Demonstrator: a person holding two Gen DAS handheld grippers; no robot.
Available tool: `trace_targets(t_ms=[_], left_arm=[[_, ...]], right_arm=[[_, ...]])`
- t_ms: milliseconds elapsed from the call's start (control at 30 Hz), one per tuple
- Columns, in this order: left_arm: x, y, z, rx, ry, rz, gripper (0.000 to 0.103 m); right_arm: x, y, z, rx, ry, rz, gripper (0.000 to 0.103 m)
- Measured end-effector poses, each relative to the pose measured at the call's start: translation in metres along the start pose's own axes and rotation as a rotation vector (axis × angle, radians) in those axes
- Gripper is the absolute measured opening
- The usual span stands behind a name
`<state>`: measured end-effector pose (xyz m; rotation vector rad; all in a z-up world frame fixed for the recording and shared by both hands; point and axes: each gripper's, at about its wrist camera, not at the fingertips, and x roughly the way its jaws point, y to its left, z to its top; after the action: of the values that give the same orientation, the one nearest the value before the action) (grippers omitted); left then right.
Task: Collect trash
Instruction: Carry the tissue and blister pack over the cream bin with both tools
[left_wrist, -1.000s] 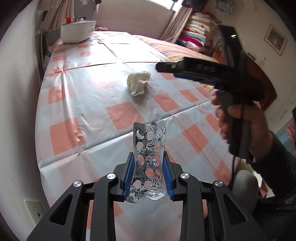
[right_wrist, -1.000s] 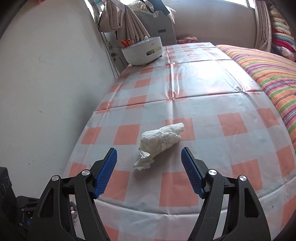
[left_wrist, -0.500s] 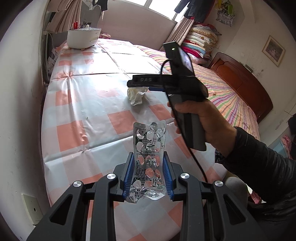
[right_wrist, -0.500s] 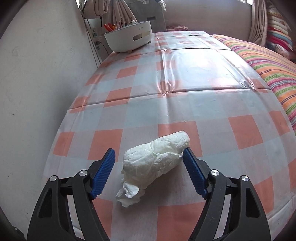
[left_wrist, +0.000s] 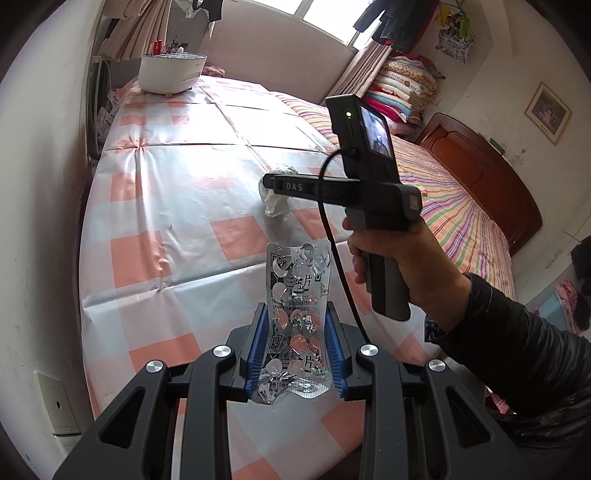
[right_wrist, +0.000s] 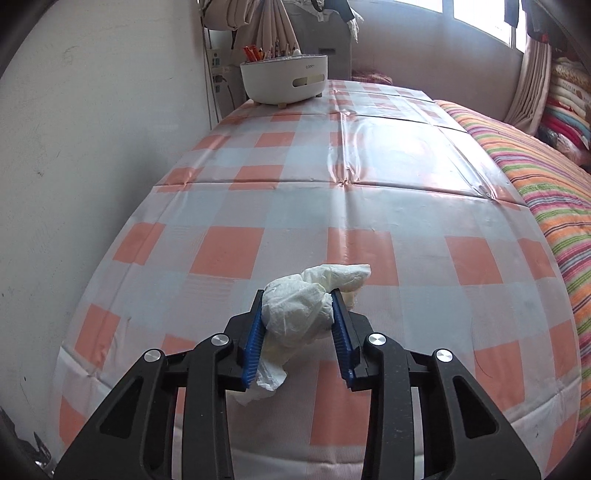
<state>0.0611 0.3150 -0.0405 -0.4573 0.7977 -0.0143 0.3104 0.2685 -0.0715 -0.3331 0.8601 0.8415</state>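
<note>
The left tongs (left_wrist: 297, 341) are gripping an empty pill pack (left_wrist: 297, 314). The right tongs (right_wrist: 298, 334) are closing on a tissue (right_wrist: 306, 306), squeezing it, at six o'clock on the surface (right_wrist: 369, 177). Next: lifting it, finding a bin; none is showing.

The counter (right_wrist: 369, 192) has a cloth of orange, white and pale blue squares. The crumpled tissue (right_wrist: 306, 299) is white. The pill sheet (left_wrist: 297, 317) is shiny silver with pink spots. The bed (right_wrist: 546, 184) has stripes of many colours. The tub (right_wrist: 284, 79) is white.
</note>
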Motion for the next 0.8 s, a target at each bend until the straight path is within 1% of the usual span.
trace_targets(t_ms=[233, 433, 667, 800], left_arm=[[-0.009, -0.010, -0.003, 0.004, -0.021, 0.005, 0.029], [-0.018, -0.021, -0.008, 0.017, -0.035, 0.009, 0.029], [-0.029, -0.042, -0.015, 0.042, -0.047, 0.008, 0.029], [-0.034, -0.056, -0.017, 0.065, -0.049, 0.005, 0.029]], right_arm=[[-0.040, 0.004, -0.033, 0.001, -0.030, 0.025, 0.032], [-0.082, 0.002, -0.048, 0.013, -0.071, 0.036, 0.032], [-0.135, -0.007, -0.068, 0.020, -0.142, 0.013, 0.033], [-0.171, -0.020, -0.089, 0.046, -0.192, -0.002, 0.032]])
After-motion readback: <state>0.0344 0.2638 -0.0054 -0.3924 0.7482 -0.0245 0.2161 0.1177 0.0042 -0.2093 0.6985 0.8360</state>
